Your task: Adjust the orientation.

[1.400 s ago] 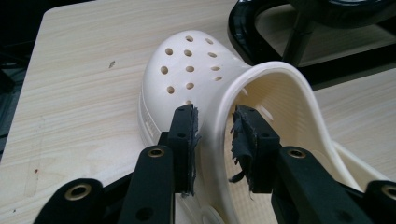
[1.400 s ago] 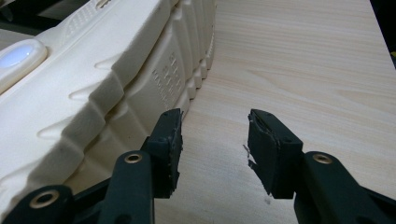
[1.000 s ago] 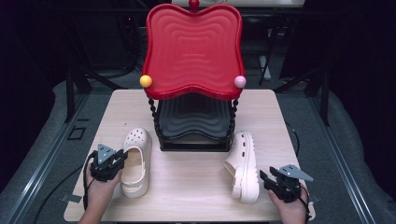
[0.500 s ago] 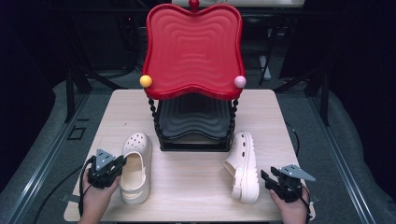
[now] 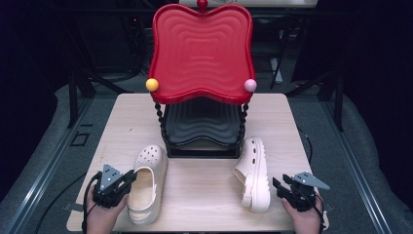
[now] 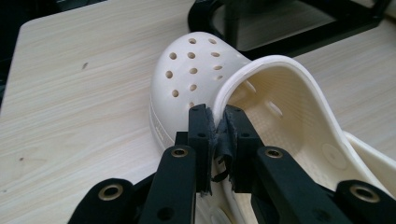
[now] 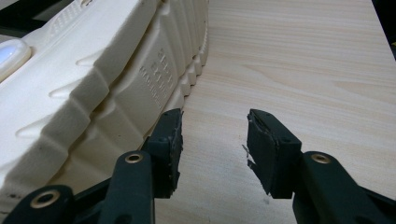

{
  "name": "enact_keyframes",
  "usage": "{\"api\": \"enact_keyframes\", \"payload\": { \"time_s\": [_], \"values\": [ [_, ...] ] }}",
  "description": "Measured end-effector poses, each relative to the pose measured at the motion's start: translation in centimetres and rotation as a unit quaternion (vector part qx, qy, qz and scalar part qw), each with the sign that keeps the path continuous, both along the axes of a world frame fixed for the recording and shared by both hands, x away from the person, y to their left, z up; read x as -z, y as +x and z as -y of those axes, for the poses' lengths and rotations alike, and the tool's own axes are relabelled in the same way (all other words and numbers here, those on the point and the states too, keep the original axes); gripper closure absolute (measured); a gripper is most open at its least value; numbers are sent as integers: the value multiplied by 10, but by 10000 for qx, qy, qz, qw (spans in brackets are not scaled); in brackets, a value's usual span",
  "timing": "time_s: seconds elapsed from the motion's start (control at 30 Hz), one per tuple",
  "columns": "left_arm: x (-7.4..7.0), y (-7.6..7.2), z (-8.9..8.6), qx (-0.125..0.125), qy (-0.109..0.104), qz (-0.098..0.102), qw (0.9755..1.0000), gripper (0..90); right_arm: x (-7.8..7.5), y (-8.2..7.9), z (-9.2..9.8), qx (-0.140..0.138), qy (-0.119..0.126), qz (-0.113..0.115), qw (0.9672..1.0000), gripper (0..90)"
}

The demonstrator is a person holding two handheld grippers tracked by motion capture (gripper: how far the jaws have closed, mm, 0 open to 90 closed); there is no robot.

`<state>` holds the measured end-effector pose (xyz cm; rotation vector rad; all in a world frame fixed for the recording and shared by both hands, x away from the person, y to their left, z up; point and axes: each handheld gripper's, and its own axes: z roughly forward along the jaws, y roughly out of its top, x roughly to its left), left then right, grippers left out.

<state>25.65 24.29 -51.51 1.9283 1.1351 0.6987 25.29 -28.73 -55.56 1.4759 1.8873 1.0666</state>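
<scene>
- Your left gripper (image 5: 127,179) is matt black all over, with a grey three-cornered plate on top and a black cable looping away below your hand.
- Your right gripper (image 5: 276,185) matches it: black body, grey pointed plate, dark cable at the wrist.
- In the two gripper views, your jaws are flat black bars, each carrying a brass-ringed rivet hole.
- Your pads (image 7: 266,149) are black rubber, ragged and fraying at the edges, with loose shreds hanging off them.
- Your forearms are bare; no sleeves in sight.
</scene>
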Motion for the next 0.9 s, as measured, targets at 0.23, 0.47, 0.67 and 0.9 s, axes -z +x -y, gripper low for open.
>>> {"api": "enact_keyframes", "payload": {
  "time_s": [0.23,0.47,0.67,0.9],
  "values": [
    [0,-10,16,61,-129,-66,9999,825,-1,-1,0,-2,24,49,10000,552],
    [-1,-22,27,148,-214,-111,9996,826,-2,-1,2,19,61,68,10000,552],
    [0,-21,46,316,-240,-99,9992,830,-3,-1,1,19,75,101,9999,553],
    [4,-15,71,357,-199,-82,9991,828,-4,-2,2,17,34,87,10000,556]
  ]
}}
